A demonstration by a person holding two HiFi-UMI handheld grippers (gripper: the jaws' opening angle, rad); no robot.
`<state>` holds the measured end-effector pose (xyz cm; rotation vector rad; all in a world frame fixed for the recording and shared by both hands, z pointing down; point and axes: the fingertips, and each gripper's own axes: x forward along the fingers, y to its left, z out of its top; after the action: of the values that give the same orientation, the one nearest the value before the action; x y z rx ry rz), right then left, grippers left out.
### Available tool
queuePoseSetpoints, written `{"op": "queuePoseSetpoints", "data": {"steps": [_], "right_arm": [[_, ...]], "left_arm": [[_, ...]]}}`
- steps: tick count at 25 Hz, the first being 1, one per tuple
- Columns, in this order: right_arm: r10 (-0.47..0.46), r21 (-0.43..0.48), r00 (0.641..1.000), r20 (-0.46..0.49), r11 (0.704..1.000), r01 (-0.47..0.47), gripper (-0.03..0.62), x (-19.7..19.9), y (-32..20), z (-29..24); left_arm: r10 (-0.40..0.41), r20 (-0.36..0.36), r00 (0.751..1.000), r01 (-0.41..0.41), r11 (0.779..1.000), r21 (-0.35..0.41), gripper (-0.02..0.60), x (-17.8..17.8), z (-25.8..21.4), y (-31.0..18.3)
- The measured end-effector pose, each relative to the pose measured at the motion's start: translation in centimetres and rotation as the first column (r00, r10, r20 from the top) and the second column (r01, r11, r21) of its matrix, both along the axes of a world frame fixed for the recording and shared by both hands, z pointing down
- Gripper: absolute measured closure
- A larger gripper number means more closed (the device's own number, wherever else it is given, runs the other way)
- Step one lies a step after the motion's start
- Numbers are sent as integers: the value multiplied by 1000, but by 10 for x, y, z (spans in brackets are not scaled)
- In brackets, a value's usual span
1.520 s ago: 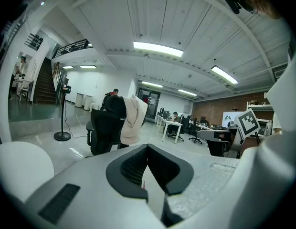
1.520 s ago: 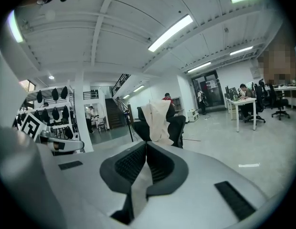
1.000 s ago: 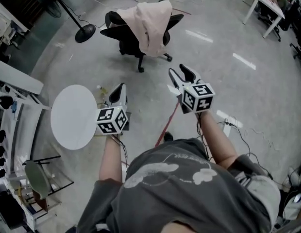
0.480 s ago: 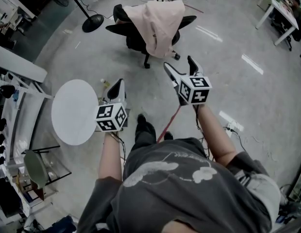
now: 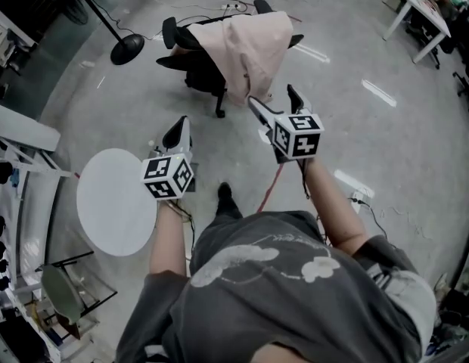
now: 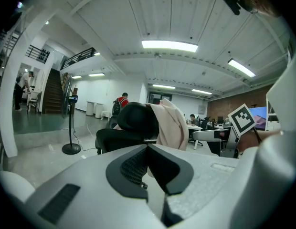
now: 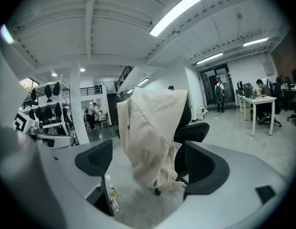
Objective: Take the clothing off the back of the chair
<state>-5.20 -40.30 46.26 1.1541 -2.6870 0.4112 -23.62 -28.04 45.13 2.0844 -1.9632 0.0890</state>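
Approach is the step in hand, judging by all three views.

Head view: the clothing (image 5: pixel 250 51), a pale garment, is draped over the back of the black chair (image 5: pixel 191 70), which stands at twelve o'clock from the person. The right gripper (image 5: pixel 274 98) points at the lower hem, near it but not touching. The left gripper (image 5: pixel 181 125) is at about eight o'clock from the chair, farther away from it. A round white table (image 5: pixel 113 203) is on the floor at nine o'clock from the left gripper.

Left gripper view: the jaws are pressed together and nothing is between them. The garment (image 6: pixel 173 127) and the chair's headrest are ahead, well apart from the tips.

Right gripper view: the jaws have just been opening and now stand wide. The garment (image 7: pixel 153 128) is seen in the gap between them, but it is beyond the tips and the pads do not touch it.

The next move, I think, calls for the right gripper to go forward to twelve o'clock and a little upward. Then the cloth near the top of the back can come between the pads before they close. A grip low on the hem could only drag the garment.
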Motion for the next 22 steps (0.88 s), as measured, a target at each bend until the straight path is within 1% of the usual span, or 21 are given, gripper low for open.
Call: {"op": "queuePoseSetpoints", "data": {"steps": [2, 4, 6, 9, 13, 17, 20, 22], "right_arm": [[23, -17, 999, 27, 1000, -22, 154, -6, -11, -4], [48, -45, 996, 75, 998, -45, 147, -11, -23, -10], [55, -55, 994, 93, 997, -50, 143, -22, -30, -17], [59, -56, 995, 82, 997, -55, 140, -38, -39, -25], [79, -68, 995, 65, 995, -75, 138, -46, -52, -25], [64, -73, 994, 93, 996, -57, 138, -64, -63, -31], [70, -60, 996, 55, 996, -67, 140, -75, -70, -29], [90, -47, 996, 19, 995, -89, 141, -79, -76, -26]], "left_arm": [[26, -2, 1000, -26, 1000, 4, 581, -8, -2, -19], [55, -1, 998, -55, 998, 12, 581, -15, -6, -38], [74, -4, 997, -74, 997, 22, 582, -26, -11, -52], [95, -11, 995, -94, 995, 32, 581, -42, -18, -66], [128, -17, 992, -128, 991, 35, 581, -50, -21, -82], [154, -24, 988, -153, 987, 40, 581, -58, -22, -95], [177, -38, 984, -175, 983, 49, 581, -62, -23, -102], [190, -34, 981, -188, 981, 46, 581, -65, -21, -107]]}}
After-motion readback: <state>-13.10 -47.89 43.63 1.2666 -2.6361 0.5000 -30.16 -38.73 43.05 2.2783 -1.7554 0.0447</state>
